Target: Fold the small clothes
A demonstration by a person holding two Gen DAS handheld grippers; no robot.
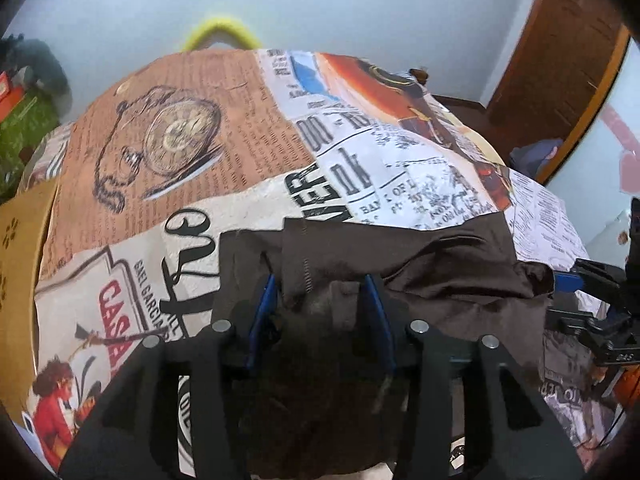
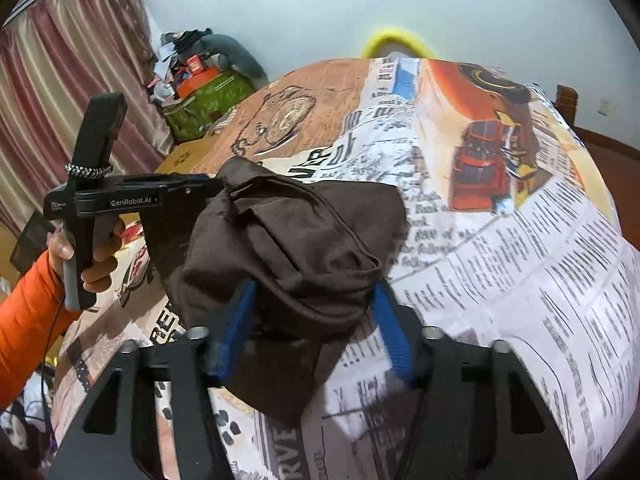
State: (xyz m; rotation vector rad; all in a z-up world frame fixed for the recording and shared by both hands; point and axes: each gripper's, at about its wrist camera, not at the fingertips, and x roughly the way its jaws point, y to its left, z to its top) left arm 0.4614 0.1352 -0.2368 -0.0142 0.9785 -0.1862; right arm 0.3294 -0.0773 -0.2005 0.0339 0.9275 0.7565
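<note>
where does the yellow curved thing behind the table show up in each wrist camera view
Left wrist view: the yellow curved thing sits upper left of centre, just above the far edge of the printed tablecloth.
Right wrist view: the yellow curved thing sits upper right of centre, again above the far edge.
Shared landmark: the pocket watch print.
</note>
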